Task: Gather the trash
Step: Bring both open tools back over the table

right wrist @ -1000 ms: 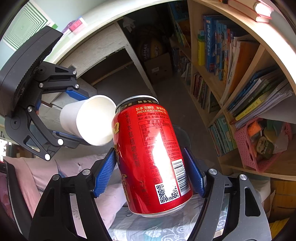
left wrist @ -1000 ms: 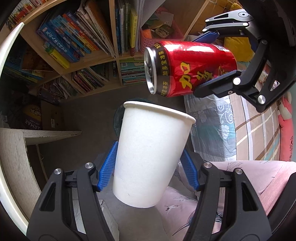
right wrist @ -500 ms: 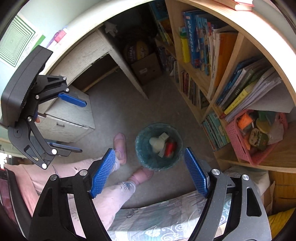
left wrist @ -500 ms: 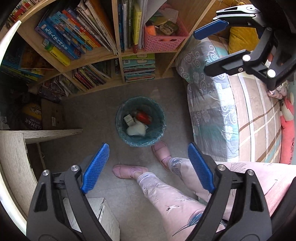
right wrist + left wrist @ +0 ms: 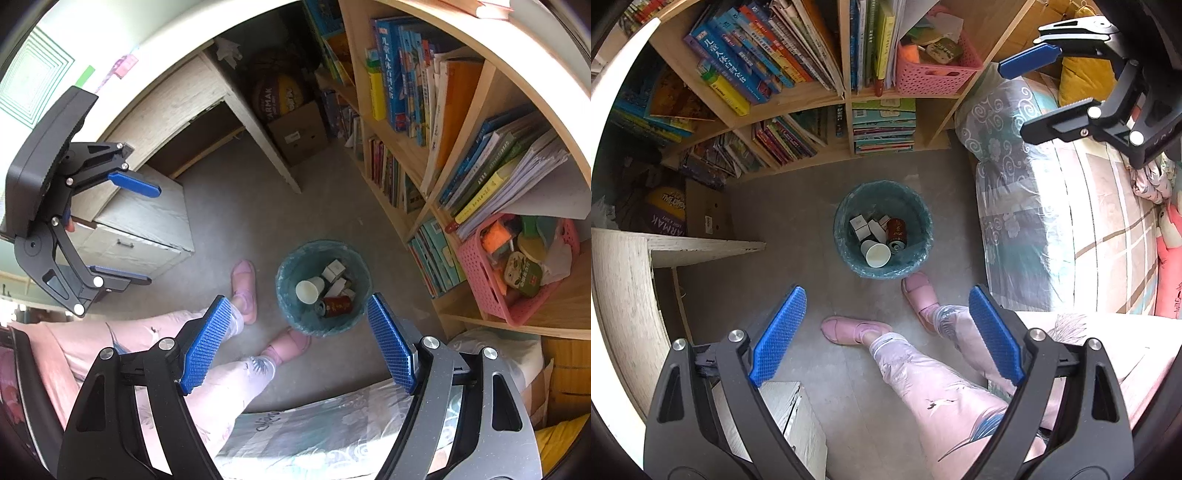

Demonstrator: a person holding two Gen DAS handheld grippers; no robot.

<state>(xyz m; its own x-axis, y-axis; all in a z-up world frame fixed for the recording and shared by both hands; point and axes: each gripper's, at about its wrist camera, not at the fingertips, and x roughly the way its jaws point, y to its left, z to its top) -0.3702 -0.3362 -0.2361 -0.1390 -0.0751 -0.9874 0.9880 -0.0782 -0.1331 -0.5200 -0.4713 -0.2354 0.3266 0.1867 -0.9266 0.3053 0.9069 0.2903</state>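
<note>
A teal-lined trash bin (image 5: 916, 218) stands on the grey floor far below both grippers; it also shows in the right wrist view (image 5: 288, 269). Inside lie a white paper cup (image 5: 877, 254), a red drink can (image 5: 897, 230) and small white boxes (image 5: 862, 225). The cup (image 5: 308, 290) and can (image 5: 334, 305) also show in the right wrist view. My left gripper (image 5: 886, 336) is open and empty high above the bin. My right gripper (image 5: 295, 347) is open and empty too, and appears at the top right of the left wrist view (image 5: 1056, 88).
A wooden bookshelf (image 5: 820, 96) full of books stands behind the bin, with a pink basket (image 5: 934, 70) on it. A bed (image 5: 1052, 229) is to the right. A desk (image 5: 665, 243) and drawer unit (image 5: 147, 221) are left. The person's legs and pink slippers (image 5: 855, 330) are near the bin.
One second ago my left gripper held the paper cup and my right held the red can. Both opened, and the cup and can now lie in the bin.
</note>
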